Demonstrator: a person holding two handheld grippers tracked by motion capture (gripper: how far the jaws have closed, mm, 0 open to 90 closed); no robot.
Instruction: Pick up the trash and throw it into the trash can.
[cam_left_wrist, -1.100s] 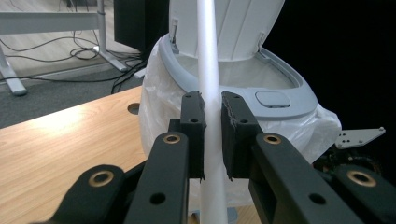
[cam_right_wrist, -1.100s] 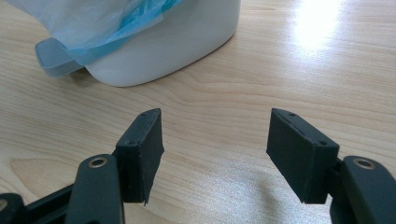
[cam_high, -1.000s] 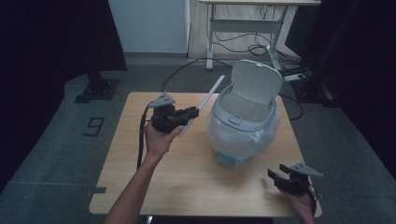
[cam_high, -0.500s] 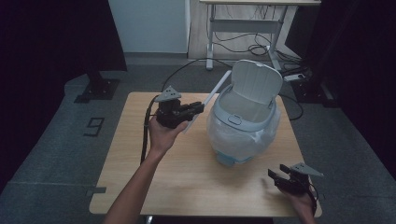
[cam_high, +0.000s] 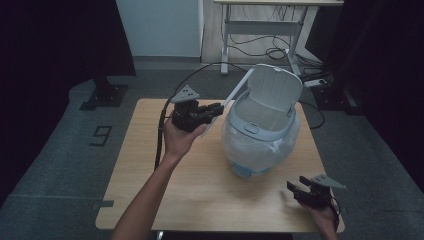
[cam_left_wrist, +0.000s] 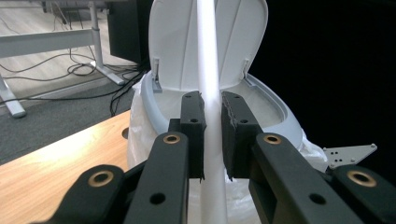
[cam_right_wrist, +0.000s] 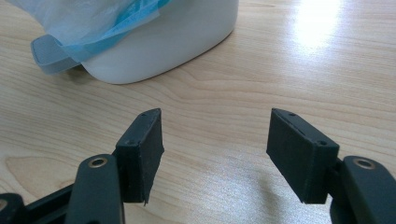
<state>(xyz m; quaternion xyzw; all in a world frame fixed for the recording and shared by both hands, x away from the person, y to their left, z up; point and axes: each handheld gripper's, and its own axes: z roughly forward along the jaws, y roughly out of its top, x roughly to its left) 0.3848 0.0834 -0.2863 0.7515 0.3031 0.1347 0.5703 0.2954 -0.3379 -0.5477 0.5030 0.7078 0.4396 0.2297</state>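
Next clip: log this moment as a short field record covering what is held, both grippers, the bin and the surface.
held item: long flat white strip, angled up toward the bin
left gripper: shut on the strip, raised above the table beside the bin
right gripper: open, nothing between its jaws, low at the table's near right corner
bin: white plastic lidded bin, lid upright, clear bag liner over its rim
surface: light wooden table

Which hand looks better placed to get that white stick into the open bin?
The left. The left gripper is already shut on the white stick, right beside the open bin. The right gripper rests open near the table's front corner, holding nothing.
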